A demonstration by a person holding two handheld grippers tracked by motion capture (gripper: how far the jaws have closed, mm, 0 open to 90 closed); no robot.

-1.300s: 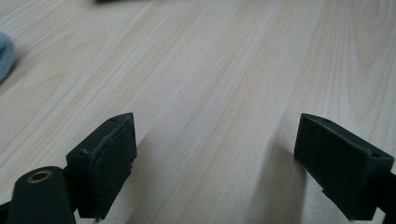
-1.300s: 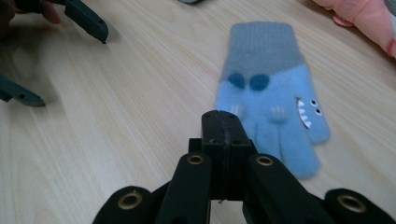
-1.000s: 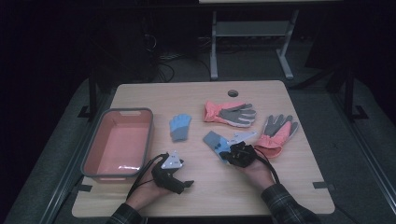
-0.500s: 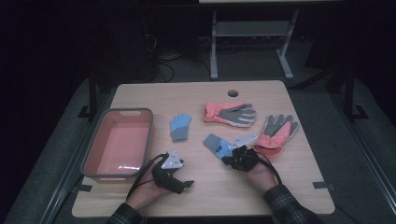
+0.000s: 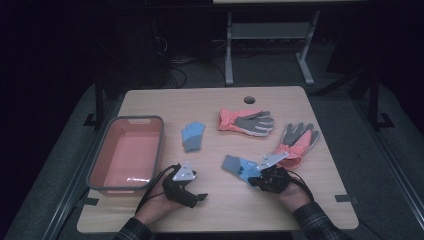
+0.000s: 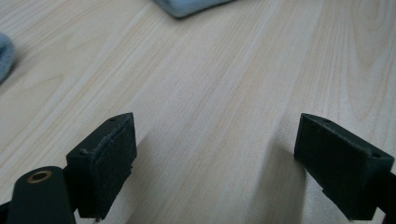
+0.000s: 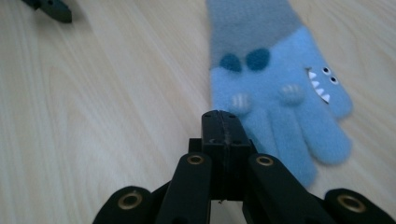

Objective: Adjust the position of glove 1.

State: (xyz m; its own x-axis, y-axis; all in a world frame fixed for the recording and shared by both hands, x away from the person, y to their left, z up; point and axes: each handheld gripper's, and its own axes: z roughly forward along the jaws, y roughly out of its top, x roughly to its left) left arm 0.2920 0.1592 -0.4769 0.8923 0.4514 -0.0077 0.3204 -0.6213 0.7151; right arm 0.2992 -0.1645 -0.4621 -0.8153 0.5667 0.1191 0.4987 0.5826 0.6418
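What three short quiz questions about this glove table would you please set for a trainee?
1. True or false: the left gripper stands open over bare table.
2. How many gloves lie on the table: A two, B four, C six?
3. Fill in: the right gripper has its tips nearest a ____ glove.
Key: 1 true; 2 B; 3 blue, the blue glove with the face.

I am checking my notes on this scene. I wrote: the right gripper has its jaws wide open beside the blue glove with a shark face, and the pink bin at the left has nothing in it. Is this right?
Not quite. The right gripper has its jaws pressed together, with nothing between them, as the right gripper view shows. It is beside the blue glove with a shark face, and the pink bin at the left has nothing in it.
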